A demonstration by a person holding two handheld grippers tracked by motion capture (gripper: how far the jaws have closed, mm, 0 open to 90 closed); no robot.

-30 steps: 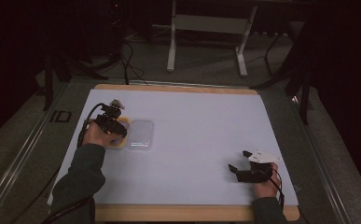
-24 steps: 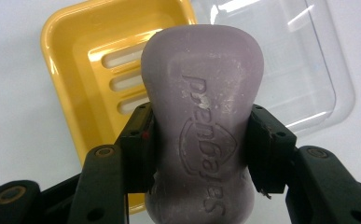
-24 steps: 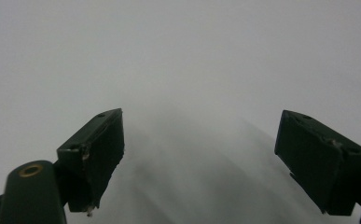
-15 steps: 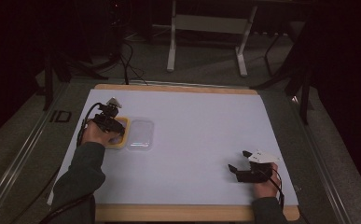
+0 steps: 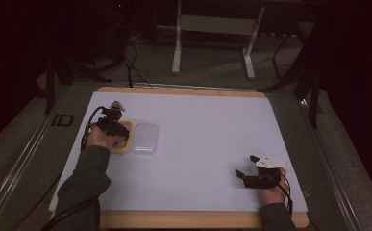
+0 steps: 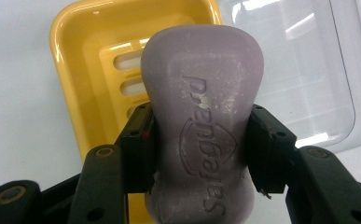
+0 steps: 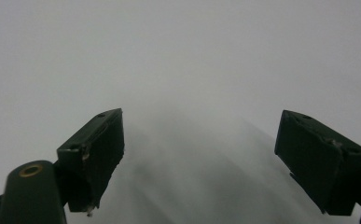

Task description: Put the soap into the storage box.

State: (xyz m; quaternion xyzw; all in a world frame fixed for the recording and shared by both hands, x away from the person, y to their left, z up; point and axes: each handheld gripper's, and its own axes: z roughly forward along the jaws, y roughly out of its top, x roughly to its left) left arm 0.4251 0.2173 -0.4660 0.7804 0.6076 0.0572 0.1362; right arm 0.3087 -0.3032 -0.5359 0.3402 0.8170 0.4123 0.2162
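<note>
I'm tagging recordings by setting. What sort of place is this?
Probably a lab or recording workspace, not a home: a white-topped table in a dark room, cables on the floor, and a metal stand behind it.

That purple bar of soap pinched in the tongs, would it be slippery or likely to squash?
The soap looks dry and chalky, with white scuffs, so probably not very slippery now. Its stamped lettering is crisp and the left tongs leave no visible dent, so it is likely stiff. Its rounded, waisted sides could still let it slide out if squeezed unevenly.
</note>
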